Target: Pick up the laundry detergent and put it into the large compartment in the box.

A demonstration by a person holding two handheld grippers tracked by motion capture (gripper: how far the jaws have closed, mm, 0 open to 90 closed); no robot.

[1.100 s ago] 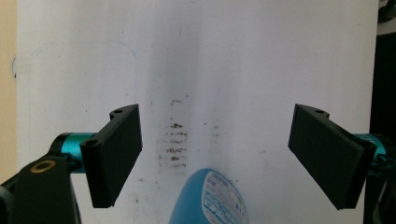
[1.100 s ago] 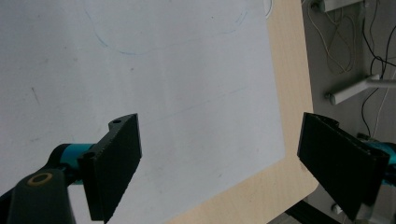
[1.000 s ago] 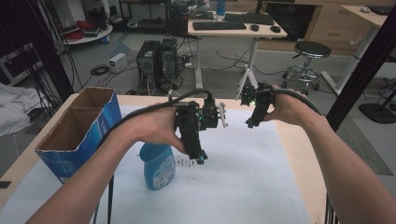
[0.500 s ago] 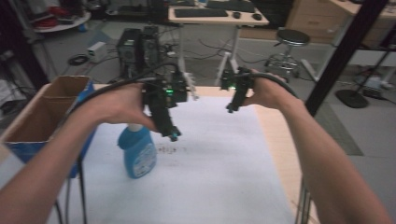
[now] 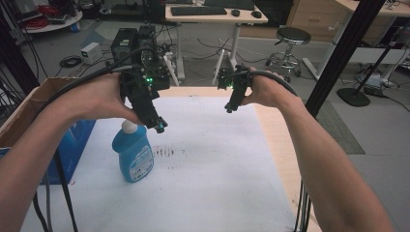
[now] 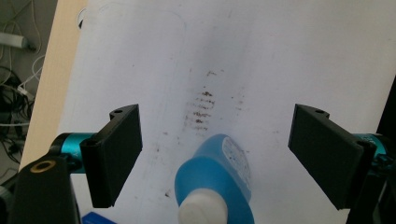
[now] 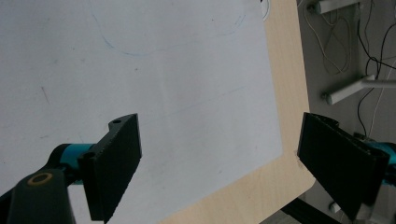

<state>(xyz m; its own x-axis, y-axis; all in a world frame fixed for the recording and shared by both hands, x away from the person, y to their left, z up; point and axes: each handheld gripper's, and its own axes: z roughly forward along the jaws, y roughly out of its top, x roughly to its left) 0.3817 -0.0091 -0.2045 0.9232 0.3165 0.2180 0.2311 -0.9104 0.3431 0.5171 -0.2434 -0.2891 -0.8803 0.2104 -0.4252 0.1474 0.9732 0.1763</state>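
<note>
1. A blue plastic bottle with a white cap (image 5: pixel 133 152) was seen standing upright on the white sheet covering the wooden counter (image 5: pixel 275 130), beside a blue-sided cardboard box (image 5: pixel 72 145).
2. The left gripper (image 5: pixel 160 126) was held just above the bottle, its jaws spread wide and nothing held between them.
3. The right gripper (image 5: pixel 230 107) was held above the counter's far edge, its jaws likewise wide and empty.
</note>
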